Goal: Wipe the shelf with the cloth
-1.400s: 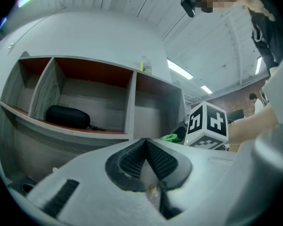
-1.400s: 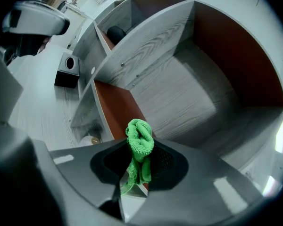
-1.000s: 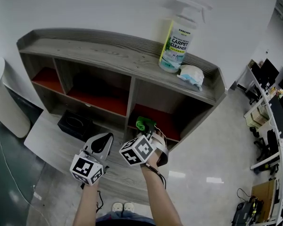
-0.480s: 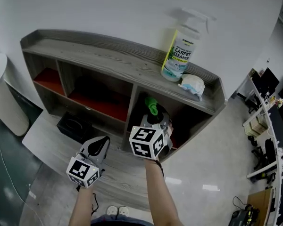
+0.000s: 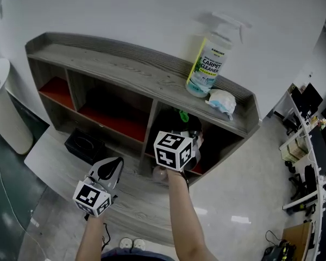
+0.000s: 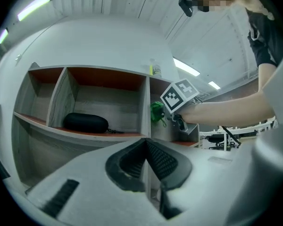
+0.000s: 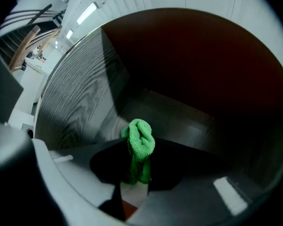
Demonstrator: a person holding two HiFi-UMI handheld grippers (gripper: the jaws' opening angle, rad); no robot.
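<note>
Now: right gripper (image 7: 137, 175) is clamped on the green cloth (image 7: 140, 142), reaching into the rightmost lower compartment of the wooden shelf (image 5: 125, 72). Cloth-to-wood contact cannot be made out. Left gripper (image 6: 147, 160) has its jaws together, empty, held low in front of the shelf.

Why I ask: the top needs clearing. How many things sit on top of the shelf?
2: a spray bottle toward the right end, and a crumpled white cloth just right of it. Nothing looks hidden.
</note>
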